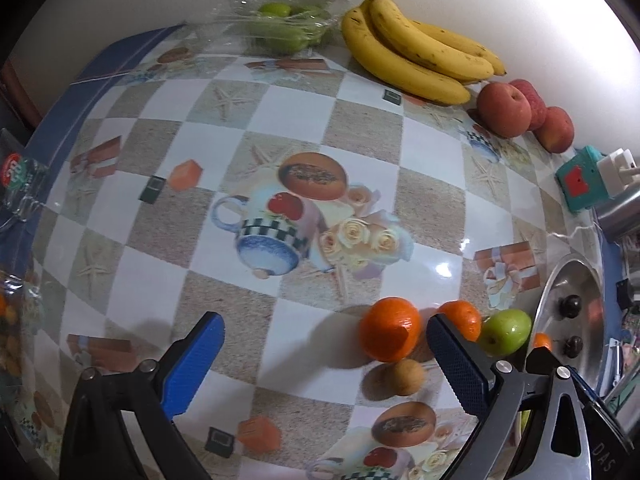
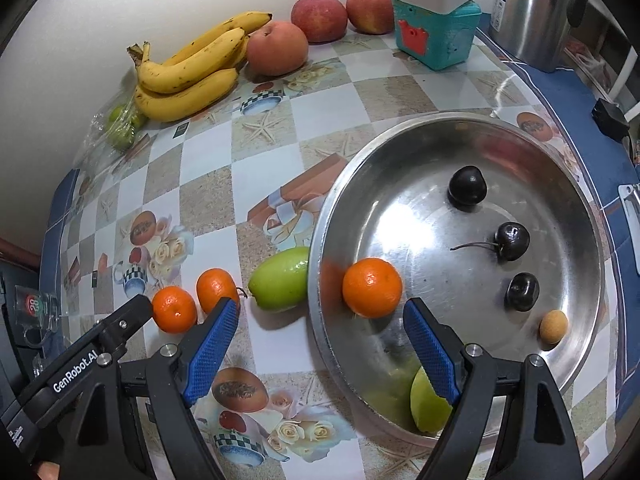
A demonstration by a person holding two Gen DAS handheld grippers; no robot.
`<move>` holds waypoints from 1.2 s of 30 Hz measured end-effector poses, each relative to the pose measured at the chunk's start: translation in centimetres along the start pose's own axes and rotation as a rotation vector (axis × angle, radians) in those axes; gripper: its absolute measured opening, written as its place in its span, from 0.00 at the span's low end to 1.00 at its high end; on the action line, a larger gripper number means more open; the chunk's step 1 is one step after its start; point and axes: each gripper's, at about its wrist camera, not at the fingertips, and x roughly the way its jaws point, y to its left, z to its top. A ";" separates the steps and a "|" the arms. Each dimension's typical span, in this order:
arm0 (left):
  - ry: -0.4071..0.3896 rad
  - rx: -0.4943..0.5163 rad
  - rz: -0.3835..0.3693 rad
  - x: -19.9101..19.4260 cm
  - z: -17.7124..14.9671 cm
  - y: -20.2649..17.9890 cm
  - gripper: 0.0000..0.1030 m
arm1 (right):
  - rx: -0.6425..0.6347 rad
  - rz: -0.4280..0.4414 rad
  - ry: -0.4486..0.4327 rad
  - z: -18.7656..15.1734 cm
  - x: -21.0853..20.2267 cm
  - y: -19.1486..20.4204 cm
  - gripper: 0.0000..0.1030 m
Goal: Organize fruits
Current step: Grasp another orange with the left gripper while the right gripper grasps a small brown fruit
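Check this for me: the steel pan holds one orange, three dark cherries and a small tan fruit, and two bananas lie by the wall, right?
Not quite: the bananas number three, as the right wrist view shows. The steel pan does hold one orange, three dark cherries and a small tan fruit.

We are seeing a round polished steel pan [image 2: 460,140] gleaming, a glossy checkered plastic tablecloth [image 1: 304,112] reflecting light, clear crinkled plastic wrap [image 1: 280,24] shining over green fruit, and ribbed blue rubbery pads [image 2: 210,352] looking matt.
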 end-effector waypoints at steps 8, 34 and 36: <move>0.005 0.035 -0.059 0.5 -0.3 -1.4 0.76 | 0.011 -0.002 -0.001 0.0 -0.2 -0.2 0.83; 0.036 0.038 -0.130 1.5 -0.4 -2.4 0.38 | 0.003 -0.006 0.013 -0.1 0.2 -0.3 0.83; 0.030 0.026 -0.119 1.2 -0.4 -2.1 0.38 | -0.004 -0.009 0.014 -0.1 0.2 -0.2 0.83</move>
